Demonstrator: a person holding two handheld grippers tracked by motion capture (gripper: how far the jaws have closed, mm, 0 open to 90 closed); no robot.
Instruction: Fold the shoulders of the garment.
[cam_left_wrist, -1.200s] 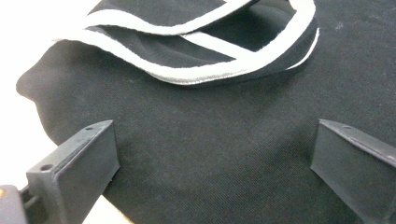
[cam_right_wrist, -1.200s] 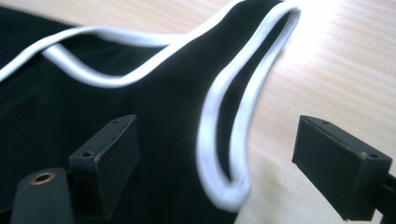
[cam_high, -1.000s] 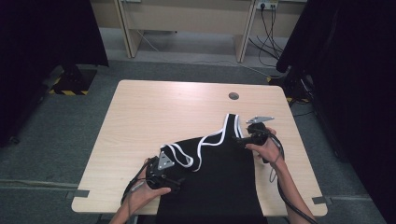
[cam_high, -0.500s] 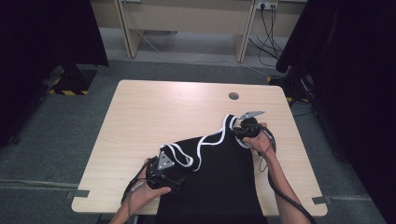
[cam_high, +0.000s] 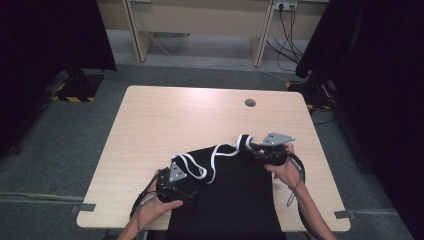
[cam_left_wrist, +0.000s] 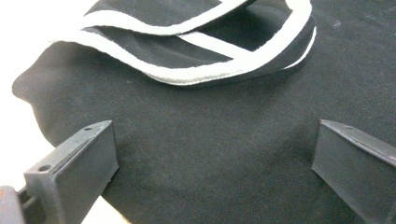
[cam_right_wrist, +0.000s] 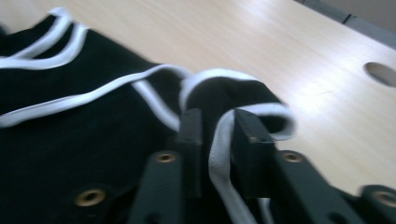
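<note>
A black garment (cam_high: 235, 190) with white trim (cam_high: 220, 155) lies on the near half of the wooden table (cam_high: 190, 115), hanging over its front edge. My right gripper (cam_high: 252, 146) is shut on the garment's white-edged strap (cam_right_wrist: 219, 140) at its far right corner, holding it a little off the table. My left gripper (cam_high: 192, 192) stands open low over the garment's near left part. In the left gripper view the black cloth (cam_left_wrist: 210, 135) lies between the spread jaws, with a looped white-trimmed edge (cam_left_wrist: 201, 74) just beyond them.
A round cable hole (cam_high: 250, 103) sits near the table's far right edge. Bare wood spans the far and left parts of the table. Black curtains hang at both sides, and cables run along the wall behind.
My right gripper has pulled the strap leftward and slightly nearer, bunching the trim. The left gripper has stayed in place.
</note>
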